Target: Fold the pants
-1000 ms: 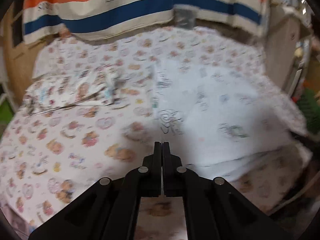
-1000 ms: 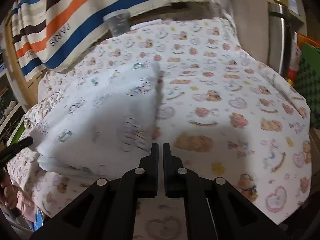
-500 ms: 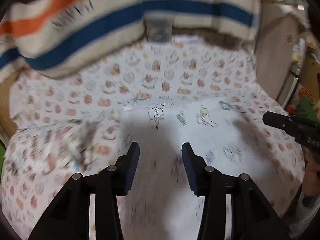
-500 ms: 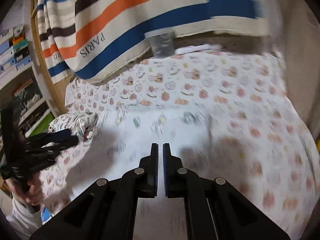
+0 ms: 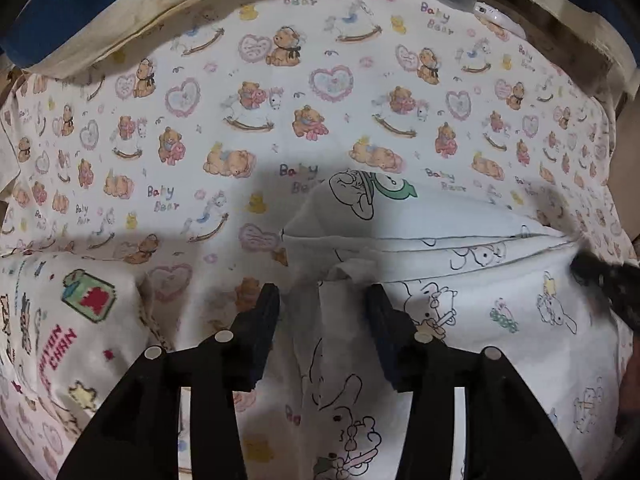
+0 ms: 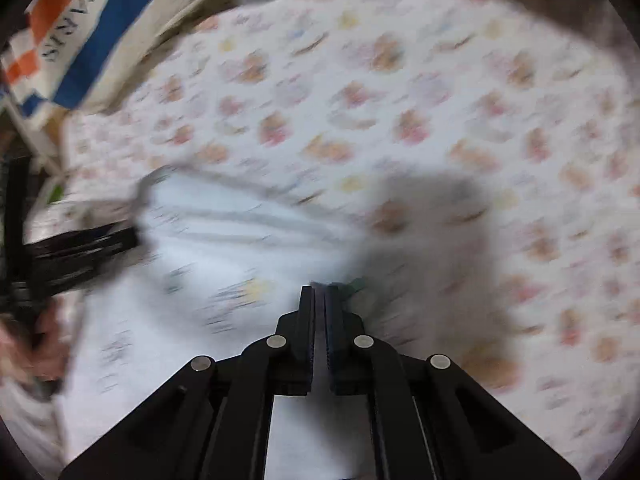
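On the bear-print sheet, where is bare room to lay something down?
Free: the bear-print sheet between the striped blanket and the white pants. Crowded: near side, with the pants and a second printed garment at left.

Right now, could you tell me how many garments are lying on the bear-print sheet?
2: the white cartoon-print pants under the left gripper, and another printed garment at the left edge. More may be hidden.

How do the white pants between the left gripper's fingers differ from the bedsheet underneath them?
The white pants carry mostly black outline cartoon drawings, while the bedsheet is printed with coloured bears, hearts and rocking horses. The pants are folded in layers with visible edges; the bedsheet lies spread flat. The pants cover one patch; the bedsheet fills the whole surface. Both are pale printed fabric.
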